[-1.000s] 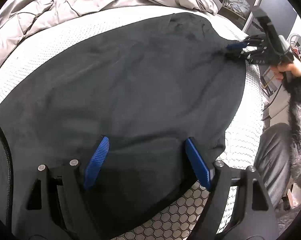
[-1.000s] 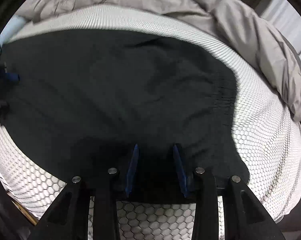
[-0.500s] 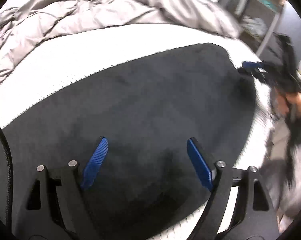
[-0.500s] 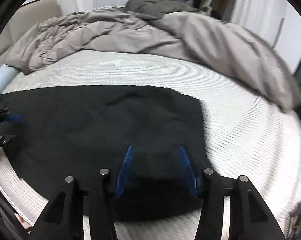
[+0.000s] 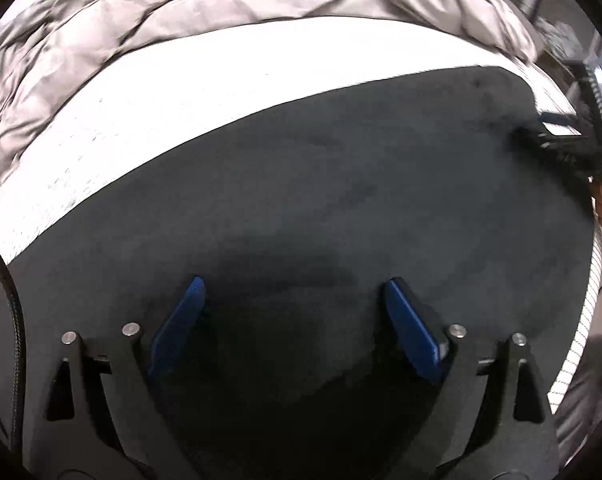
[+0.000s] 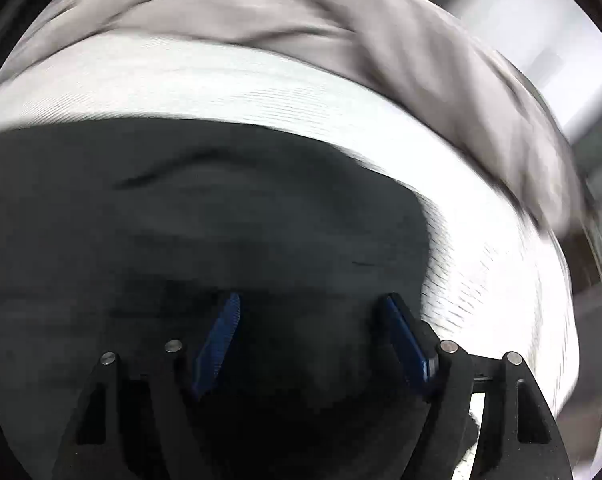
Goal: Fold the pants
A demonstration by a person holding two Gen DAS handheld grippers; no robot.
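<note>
White, textured bed point(image 5: 229, 92) fills both views, with a rumpled grey duvet point(image 5: 149, 20) heaped along its far side. Spread across the near part of the mattress lie the pants point(image 5: 341, 200), a broad dark slab of cloth, lying pretty flat with a soft ripple or two showing in the right wrist view point(image 6: 205, 184). Both pictures are smeared with motion blur, so the fine detail is lost.

How far along? Hard to call precisely. The cloth reads as one wide dark panel with a clean far edge, so I'd judge it laid out or perhaps folded once, with further folds left to make. Leg ends and waistband can't be told apart.

Now the left gripper point(image 5: 293, 316): its blue fingers point(image 5: 411, 334) stand wide apart over the dark cloth, gripping nothing; whether the tips brush the fabric I cannot tell. Over to the right gripper point(image 6: 313, 332): also spread well apart, poised over the pants near their right-hand edge, where the white mattress shows just beside the right-hand finger. Nothing pinched there either. In the left wrist view that same right gripper appears at the far right border point(image 5: 561, 144), a dark blur sitting at the edge of the cloth.
</note>
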